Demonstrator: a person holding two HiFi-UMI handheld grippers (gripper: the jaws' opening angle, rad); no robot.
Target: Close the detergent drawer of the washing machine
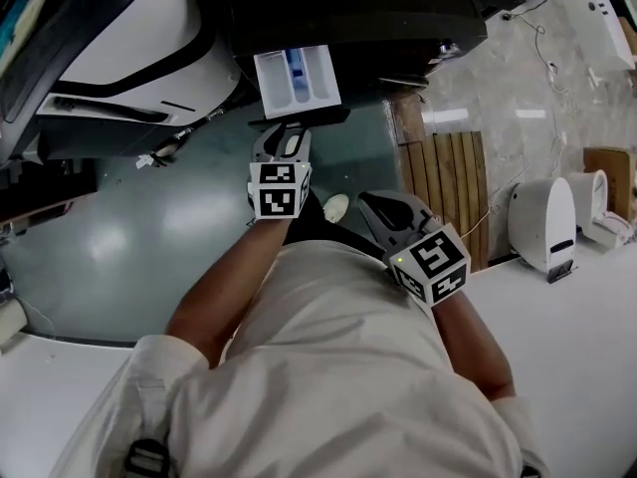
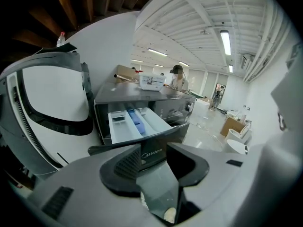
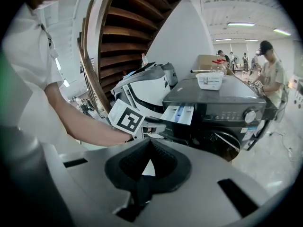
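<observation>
Washer (image 1: 378, 18): a dark front-loader is seen at the top centre of the head view, with its top edge cut off by the frame.
Drawer (image 1: 297, 76): it is pulled fully out of the washer's upper left corner and is seen open from above, just above the left gripper.
Drawer compartments: the tray (image 2: 137, 122) is split lengthwise into three pale bays.
Left bay: a small grey insert is seen at its back end.
Middle bay: it is narrow, and a blue insert (image 2: 134, 118) is set along it.
Right bay: only pale plastic is shown; whether powder or liquid lies in any bay cannot be told.
Left gripper (image 1: 285, 145): its jaws are held apart with nothing between them. The tips are placed just below the drawer's dark front panel, and contact cannot be confirmed.
Right gripper (image 1: 372, 207): its jaw tips are brought together on nothing. It is held lower and to the right, well apart from the drawer.
Tub (image 3: 210, 81): a white labelled tub is set on the washer's lid; its contents cannot be made out.
Carton (image 3: 208, 60): a brown carton is seen behind the tub, with its inside hidden.
Mat (image 1: 448, 192): a slatted wooden mat is laid on the floor to the right of the washer.
</observation>
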